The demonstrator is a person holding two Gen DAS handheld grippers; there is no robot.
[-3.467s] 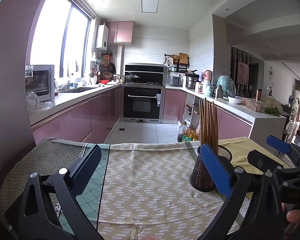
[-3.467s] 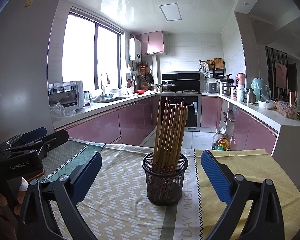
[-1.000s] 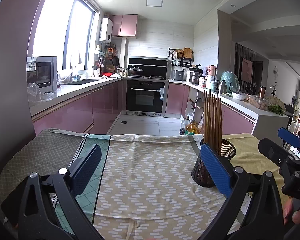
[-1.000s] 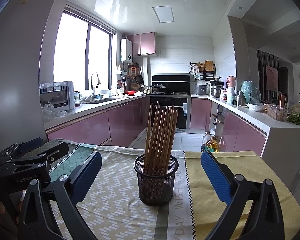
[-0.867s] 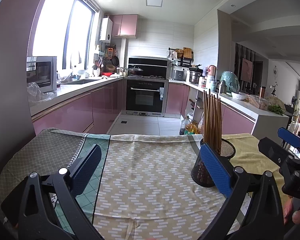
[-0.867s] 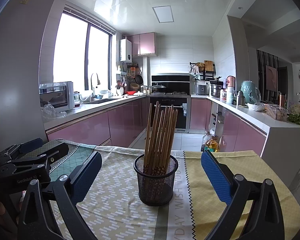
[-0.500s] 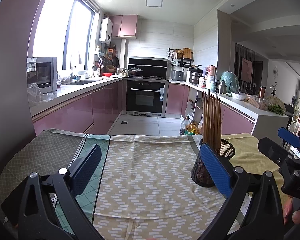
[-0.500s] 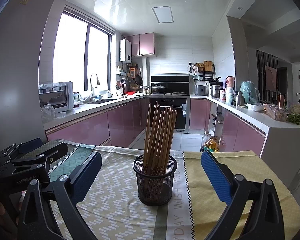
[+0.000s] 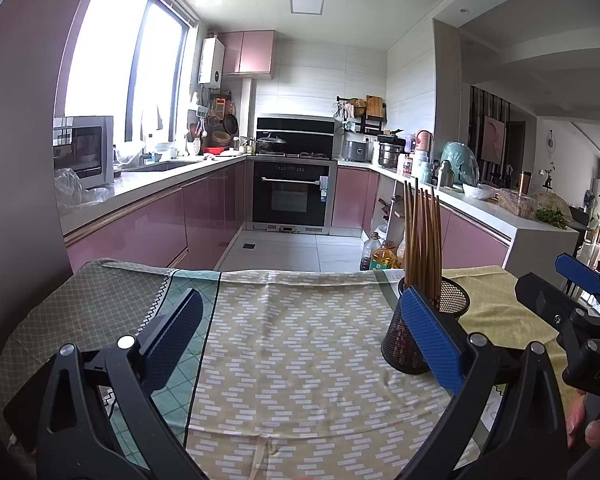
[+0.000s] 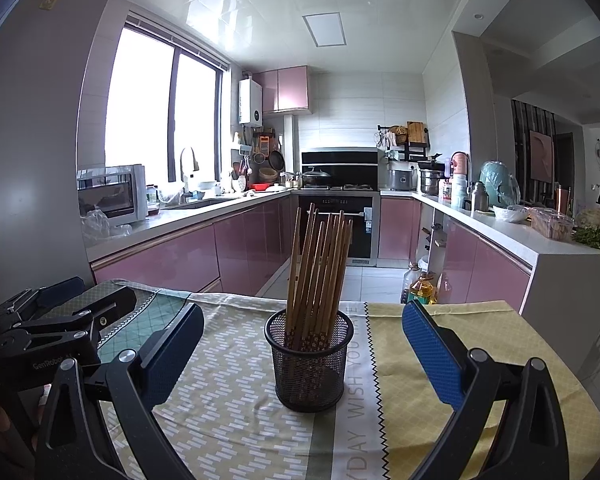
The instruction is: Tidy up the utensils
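Right wrist view: chopsticks (image 10: 318, 264) are stood in a mesh cup (image 10: 309, 362) between the parted right gripper (image 10: 302, 344) fingers, untouched. Left gripper (image 9: 300, 328) is spread apart over the cloth (image 9: 292, 344).

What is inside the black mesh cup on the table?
A bundle of wooden chopsticks stands in the black mesh cup, leaning slightly, tops well above the rim. Through the mesh their lower ends show dimly; whether anything else lies at the bottom cannot be told.

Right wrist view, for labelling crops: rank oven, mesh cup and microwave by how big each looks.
1. Mesh cup, inflated by nearness.
2. Oven.
3. Microwave.
The oven and microwave look close in size; their order is unsure.
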